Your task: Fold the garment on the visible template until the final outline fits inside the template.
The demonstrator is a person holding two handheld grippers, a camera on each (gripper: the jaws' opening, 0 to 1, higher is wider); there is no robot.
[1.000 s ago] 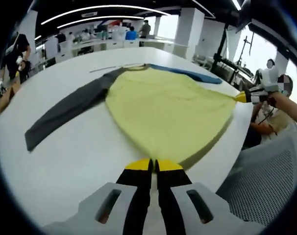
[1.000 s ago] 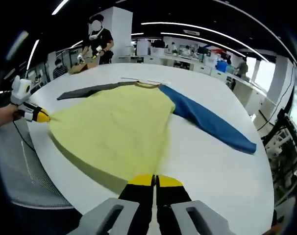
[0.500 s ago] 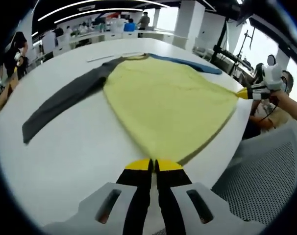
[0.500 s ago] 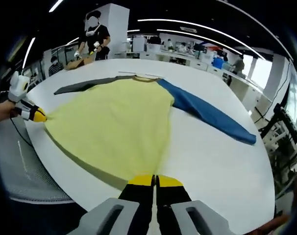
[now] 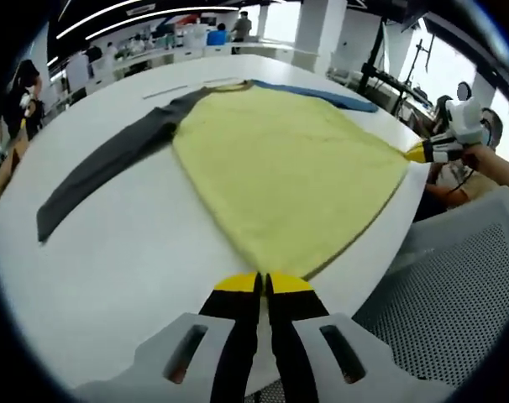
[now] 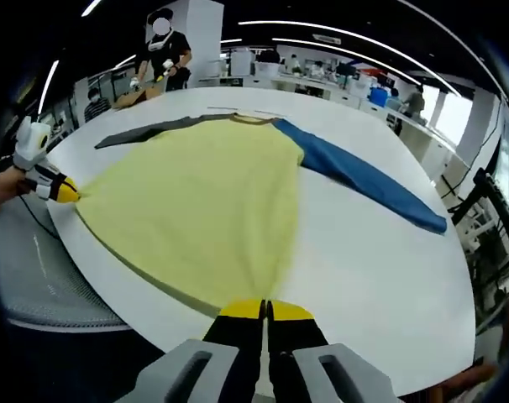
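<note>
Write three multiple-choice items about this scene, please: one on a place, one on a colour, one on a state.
1. Where does the garment lie?
A. on the white table
B. on a chair
C. on the floor

2. Which colours are its two sleeves?
A. both yellow
B. one dark grey, one blue
C. one red, one green

3. In what state is the right gripper?
A. wide open above the table
B. shut on the hem of the yellow body
C. shut on the blue sleeve

Answers:
1 A: the shirt is spread flat on the white tabletop.
2 B: the left gripper view shows the grey sleeve, the right gripper view the blue one.
3 B: its jaws are closed together with yellow cloth running into them.
</note>
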